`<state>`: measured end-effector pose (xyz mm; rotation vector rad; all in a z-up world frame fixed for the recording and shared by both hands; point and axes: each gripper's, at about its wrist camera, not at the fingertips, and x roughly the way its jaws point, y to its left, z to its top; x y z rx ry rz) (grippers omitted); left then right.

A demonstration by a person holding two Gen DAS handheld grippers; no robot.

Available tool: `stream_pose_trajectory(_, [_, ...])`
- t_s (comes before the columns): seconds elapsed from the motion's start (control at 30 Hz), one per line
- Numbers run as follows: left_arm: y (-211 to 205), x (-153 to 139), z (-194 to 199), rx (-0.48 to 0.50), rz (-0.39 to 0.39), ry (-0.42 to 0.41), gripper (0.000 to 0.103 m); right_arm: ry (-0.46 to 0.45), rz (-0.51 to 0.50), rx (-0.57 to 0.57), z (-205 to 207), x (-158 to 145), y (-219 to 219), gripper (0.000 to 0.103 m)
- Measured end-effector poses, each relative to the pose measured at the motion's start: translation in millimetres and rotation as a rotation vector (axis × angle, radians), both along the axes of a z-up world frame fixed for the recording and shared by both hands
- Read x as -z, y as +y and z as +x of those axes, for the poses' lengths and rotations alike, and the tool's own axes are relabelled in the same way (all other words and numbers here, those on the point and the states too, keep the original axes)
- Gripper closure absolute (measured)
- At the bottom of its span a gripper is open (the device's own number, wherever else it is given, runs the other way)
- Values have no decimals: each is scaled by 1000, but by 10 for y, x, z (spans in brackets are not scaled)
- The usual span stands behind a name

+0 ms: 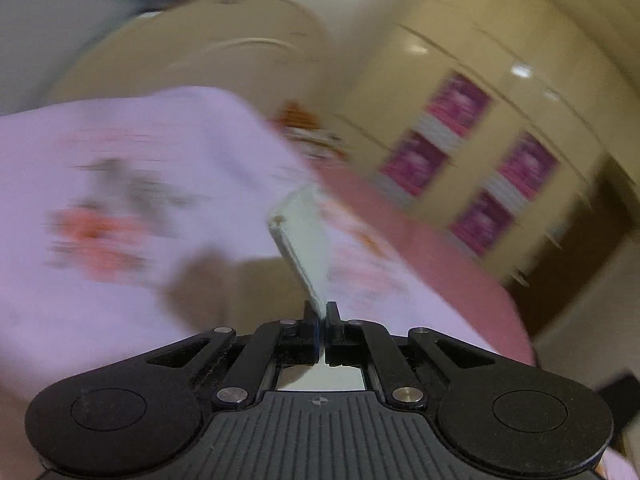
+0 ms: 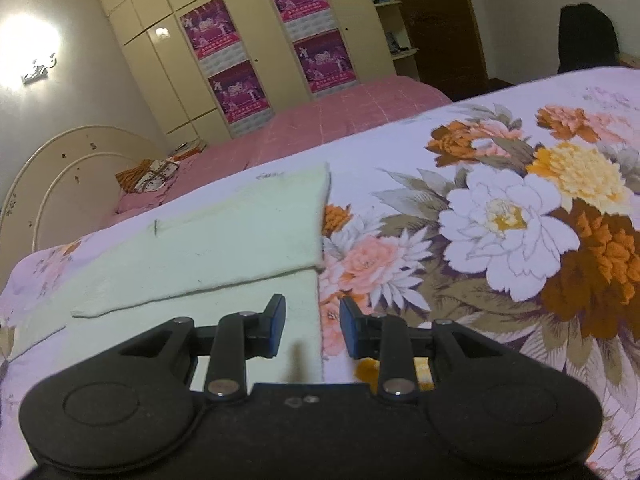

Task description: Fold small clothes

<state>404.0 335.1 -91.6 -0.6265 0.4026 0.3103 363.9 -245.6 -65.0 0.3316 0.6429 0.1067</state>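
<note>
One pale mint-green felt-like cloth, two black two-finger grippers. Left gripper has its jaws pinched tight on a corner of the cloth, which stands up off the white floral bedsheet; the left view is motion-blurred, so little else reads. Right gripper jaws are spread moderately wide, holding nothing, straddling the cloth's near right edge. Only the right view shows the cloth lying flat with one layer folded over another, toward the sheet's left edge, plus the big flower print. One pink quilted bedspread behind, one cream arched headboard, four purple posters on the cream wardrobe, seen in both views. One patterned orange bundle by the headboard.
</note>
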Motion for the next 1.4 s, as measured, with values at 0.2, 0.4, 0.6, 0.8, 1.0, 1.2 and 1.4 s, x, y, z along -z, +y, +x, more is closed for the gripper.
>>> stream_pose_trajectory(0.2, [-1122, -284, 464, 238, 94, -24, 101, -3, 12, -6, 1, 15, 46, 73])
stream_pose_trajectory(0.4, [-2247, -398, 727, 440, 215, 23, 101, -12, 11, 4, -25, 1, -16, 73])
stream_pose_trajectory(0.6, [-3066, -254, 845, 583, 280, 119, 101, 2, 21, 28, -108, 45, -147, 73])
stream_pose_trajectory(0.8, [-3453, -84, 911, 709, 329, 209, 98, 15, 47, 29, -118, 69, -180, 71])
stream_pose_trajectory(1.0, [-3383, -374, 366, 656, 423, 81, 26, -13, 113, -69, 93, -37, 115, 65])
stream_pose_trajectory(1.2, [-2456, -317, -153, 424, 386, 171, 26, -10, 197, -184, 579, -61, 636, 64])
stream_pose_trajectory(1.4, [-1887, -89, -265, 318, 302, 274, 26, 73, 220, -165, 1084, 152, 908, 64])
